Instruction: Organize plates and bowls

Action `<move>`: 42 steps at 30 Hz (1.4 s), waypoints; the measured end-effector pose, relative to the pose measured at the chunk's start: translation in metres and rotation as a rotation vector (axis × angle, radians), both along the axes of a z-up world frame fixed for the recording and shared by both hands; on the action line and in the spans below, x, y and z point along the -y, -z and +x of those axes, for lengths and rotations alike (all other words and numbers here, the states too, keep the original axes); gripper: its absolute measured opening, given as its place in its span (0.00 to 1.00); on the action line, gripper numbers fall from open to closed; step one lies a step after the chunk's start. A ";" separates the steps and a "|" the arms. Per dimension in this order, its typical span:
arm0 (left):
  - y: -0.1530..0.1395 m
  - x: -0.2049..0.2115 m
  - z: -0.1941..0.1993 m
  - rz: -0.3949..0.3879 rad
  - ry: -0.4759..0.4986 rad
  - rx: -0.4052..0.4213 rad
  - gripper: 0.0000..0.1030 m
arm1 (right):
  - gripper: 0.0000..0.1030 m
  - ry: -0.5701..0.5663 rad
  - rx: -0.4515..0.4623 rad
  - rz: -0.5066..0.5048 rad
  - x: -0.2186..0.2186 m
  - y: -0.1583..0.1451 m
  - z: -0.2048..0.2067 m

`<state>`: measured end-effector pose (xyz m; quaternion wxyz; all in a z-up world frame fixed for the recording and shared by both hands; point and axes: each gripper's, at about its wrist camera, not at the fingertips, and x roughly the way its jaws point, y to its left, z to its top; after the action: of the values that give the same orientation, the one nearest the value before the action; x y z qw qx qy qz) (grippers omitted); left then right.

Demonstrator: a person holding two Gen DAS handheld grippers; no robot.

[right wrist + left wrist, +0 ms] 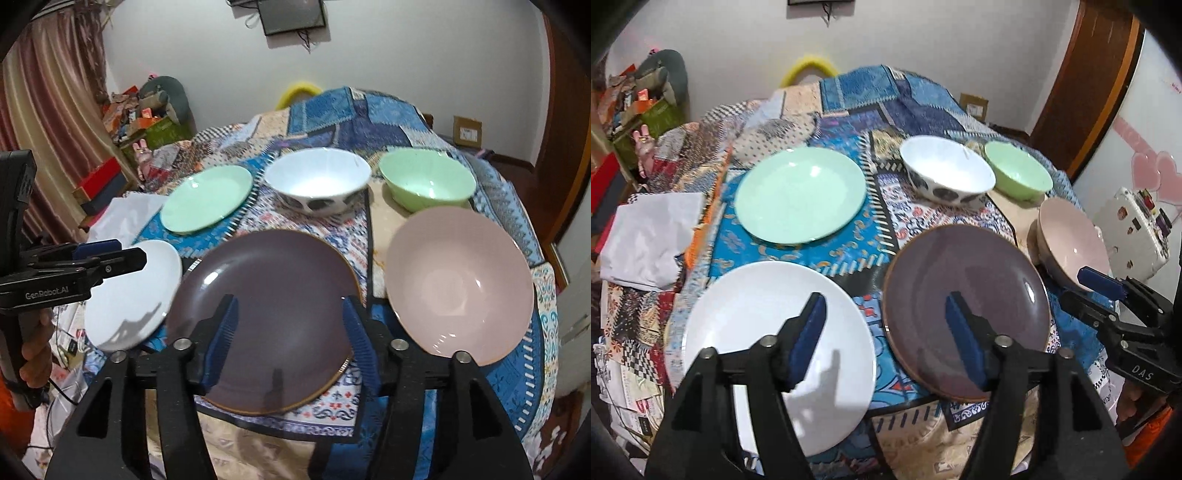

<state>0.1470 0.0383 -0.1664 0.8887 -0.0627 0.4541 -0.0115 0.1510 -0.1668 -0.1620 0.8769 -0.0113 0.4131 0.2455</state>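
The purple plate (264, 317) lies flat on the table (513, 373), pink bowl (461, 284) at its 3 o'clock, white plate (140, 295) at 9. My right gripper (291, 339) and left gripper (884, 339) hang above, both parted, holding nothing.

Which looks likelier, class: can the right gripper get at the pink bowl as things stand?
Probably yes. The right gripper is open and empty above the dark plate, and the pink bowl sits just beside it with nothing stacked in it or standing between.
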 end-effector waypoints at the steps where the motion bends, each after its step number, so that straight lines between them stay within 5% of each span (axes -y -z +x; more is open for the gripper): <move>1: -0.003 -0.003 -0.003 0.000 -0.008 0.008 0.68 | 0.57 -0.006 0.007 0.002 -0.003 -0.002 -0.001; 21: -0.034 -0.093 -0.057 0.077 -0.186 0.061 0.76 | 0.62 -0.170 0.066 0.042 -0.081 -0.020 -0.004; 32: -0.013 -0.135 -0.069 0.120 -0.255 -0.003 0.76 | 0.63 -0.243 0.050 0.030 -0.120 -0.012 0.001; 42: 0.026 -0.162 -0.064 0.047 -0.291 -0.090 0.76 | 0.64 -0.272 -0.015 -0.019 -0.148 0.013 0.018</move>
<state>0.0829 0.2003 -0.1920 0.8610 -0.1074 0.4796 0.1307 0.1686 -0.0192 -0.1750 0.8322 -0.0735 0.4168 0.3581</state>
